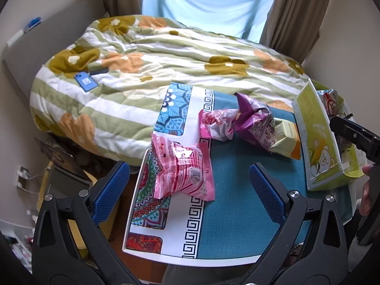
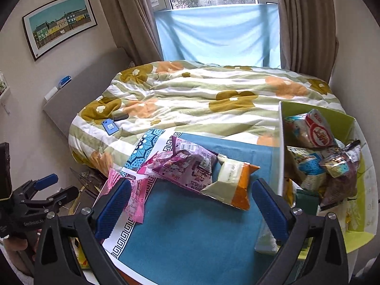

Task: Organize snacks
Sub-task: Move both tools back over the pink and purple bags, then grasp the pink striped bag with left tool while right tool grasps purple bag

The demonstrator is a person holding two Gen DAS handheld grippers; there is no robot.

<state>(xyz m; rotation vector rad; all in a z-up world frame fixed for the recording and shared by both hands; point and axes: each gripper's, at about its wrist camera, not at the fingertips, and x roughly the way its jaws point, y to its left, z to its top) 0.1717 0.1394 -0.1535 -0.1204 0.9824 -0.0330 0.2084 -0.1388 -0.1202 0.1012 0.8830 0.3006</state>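
Observation:
On the teal tablecloth [image 1: 237, 204] a pink striped snack packet [image 1: 182, 173] lies just ahead of my left gripper [image 1: 188, 190], which is open and holds nothing. Farther back lie a crumpled pink-white packet [image 1: 216, 124], a purple packet [image 1: 256, 121] and a green-orange packet [image 1: 285, 140]. My right gripper [image 2: 192, 207] is open and empty, with the purple packet [image 2: 187, 166] and the green-orange packet [image 2: 232, 182] in front of it. The green box [image 2: 281, 142] stands to its right with several snacks [image 2: 318, 133] inside.
A bed with a floral quilt [image 1: 154, 71] lies behind the table, with a blue phone [image 1: 86, 82] on it. The table's left edge [image 1: 137, 190] drops to floor clutter. My left gripper [image 2: 59, 187] shows at the far left of the right wrist view.

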